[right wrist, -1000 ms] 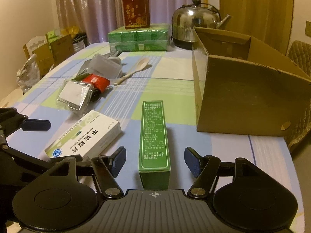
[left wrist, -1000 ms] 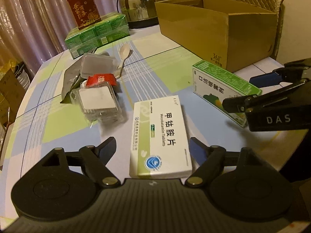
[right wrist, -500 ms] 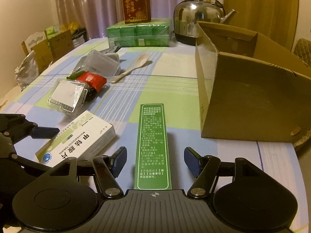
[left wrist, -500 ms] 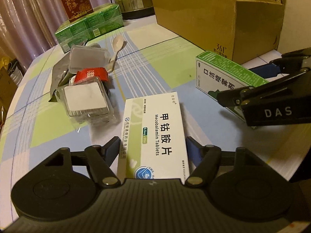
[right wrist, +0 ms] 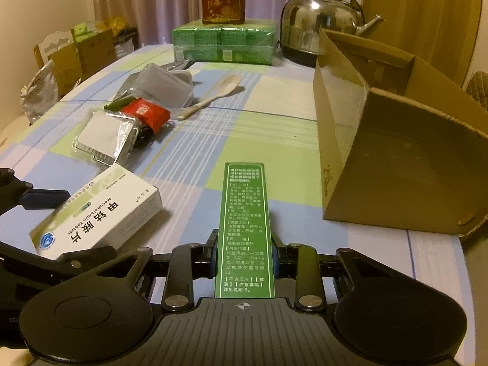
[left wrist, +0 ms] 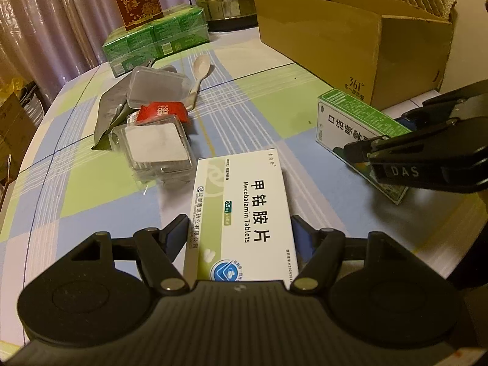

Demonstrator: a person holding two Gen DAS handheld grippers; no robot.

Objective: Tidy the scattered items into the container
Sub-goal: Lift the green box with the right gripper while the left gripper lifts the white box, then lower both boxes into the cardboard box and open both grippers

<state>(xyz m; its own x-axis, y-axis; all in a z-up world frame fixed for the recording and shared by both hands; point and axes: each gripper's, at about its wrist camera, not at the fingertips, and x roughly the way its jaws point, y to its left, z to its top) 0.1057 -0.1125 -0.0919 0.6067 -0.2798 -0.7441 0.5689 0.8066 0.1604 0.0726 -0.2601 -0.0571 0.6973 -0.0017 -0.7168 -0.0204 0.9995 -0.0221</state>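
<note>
Right gripper (right wrist: 244, 256): jaws clamped on both long sides of the tall narrow green cardboard medicine box (right wrist: 245, 228), which is lying lengthwise on the table. Grasp looks made, lift not yet begun.

Left gripper (left wrist: 239, 238): jaws spread, straddling the flat white-and-green Mecobalamin tablet box (left wrist: 244, 222); the right pad looks to be just at the box edge, the left one short of it, no squeeze yet.

Step in hand: first picks, one box per gripper.

Next, as I judge it: left needs to close, then both lift and carry over the near wall of the open brown cardboard carton (right wrist: 396, 164), which sits just right of the green box.

Loose items left on the checked tablecloth (left wrist: 268, 97), all in one cluster:
- 2 clear plastic clamshell packs
- 1 red sachet (left wrist: 163, 111)
- 1 pale plastic spoon (left wrist: 198, 74)
- 1 grey foil pouch (left wrist: 111, 116)

So 2 boxes, 5 smaller pieces.
</note>
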